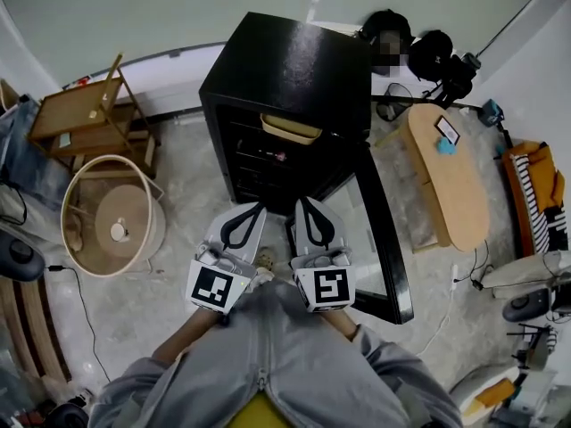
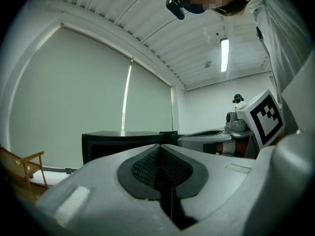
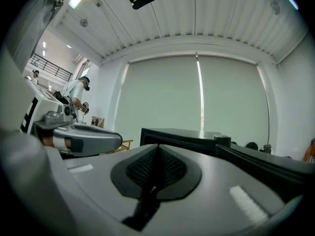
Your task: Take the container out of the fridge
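We find the black fridge (image 1: 285,69) standing on the floor with its door (image 1: 382,239) swung fully open to the right. The container (image 1: 290,129), a pale tan tub, sits on the top shelf with its front edge jutting past the opening. We judge it rigid plastic, probably light, its smooth rim possibly slick from the cold; contents cannot be seen. The projecting front rim looks the best hold. The left gripper (image 1: 252,212) and right gripper (image 1: 306,210) hover before the fridge, well short of the shelf, fingers (image 2: 142,168) clenched on nothing.
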